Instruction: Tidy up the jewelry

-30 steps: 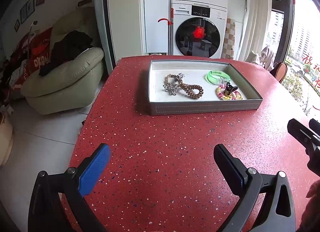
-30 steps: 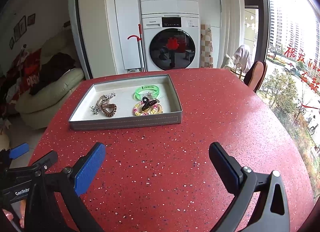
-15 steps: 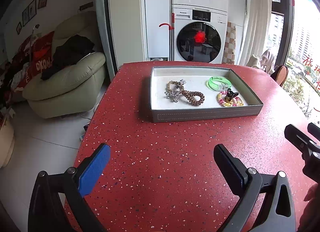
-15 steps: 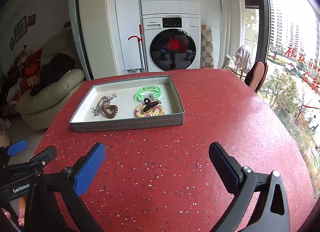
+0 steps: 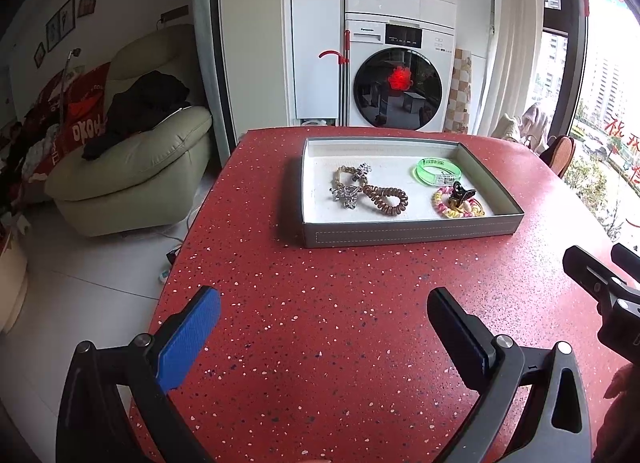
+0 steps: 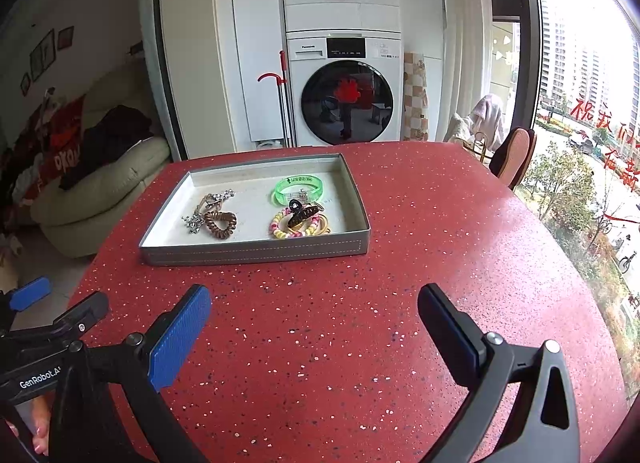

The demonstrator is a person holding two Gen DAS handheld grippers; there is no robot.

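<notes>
A red speckled table (image 5: 320, 323) fronts stacked washers (image 6: 344, 91) and a sofa (image 5: 132, 171). Both the left gripper (image 5: 324, 327) and right gripper (image 6: 314, 319) gape wide, empty, near its edge. Far off, the grey tray (image 6: 256, 253) holds a green bangle (image 6: 298, 189), perhaps a beaded bracelet under a dark clip (image 6: 304, 213).

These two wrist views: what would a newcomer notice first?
The grey tray in the middle of the red speckled table draws the eye, with the bright green bracelet at its far right. Behind the table stands a white washing machine, and both hand-held grippers, left and right, hang open over the tabletop.
</notes>
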